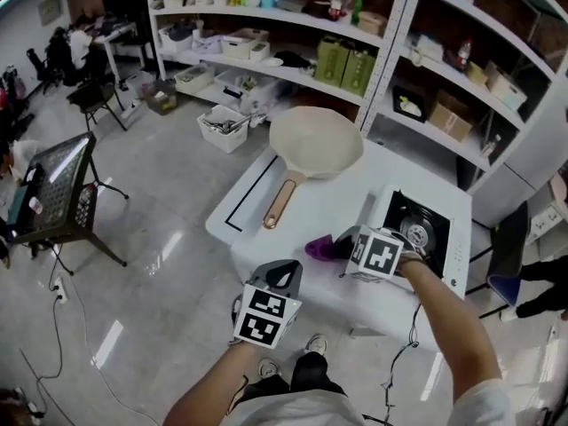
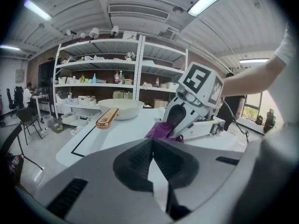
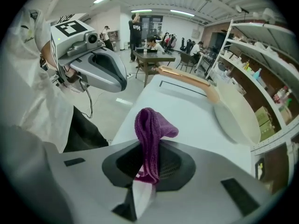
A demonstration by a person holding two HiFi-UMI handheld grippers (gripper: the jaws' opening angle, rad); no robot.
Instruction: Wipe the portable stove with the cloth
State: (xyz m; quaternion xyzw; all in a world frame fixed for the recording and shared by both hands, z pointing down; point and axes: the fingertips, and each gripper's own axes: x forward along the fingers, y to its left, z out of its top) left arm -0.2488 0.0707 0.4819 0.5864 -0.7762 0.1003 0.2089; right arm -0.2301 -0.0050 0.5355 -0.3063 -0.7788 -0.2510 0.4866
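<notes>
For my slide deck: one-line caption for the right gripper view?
Right gripper shut on a purple cloth above the white table, frying pan ahead.

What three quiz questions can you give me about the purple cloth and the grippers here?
1. Which gripper holds the purple cloth? A: left gripper. B: right gripper.
2. True or false: the pan lies on the white table, not on the portable stove.
3. Fill in: the left gripper's jaws are ___ and hold nothing.
Key: 1 B; 2 true; 3 shut.
</notes>
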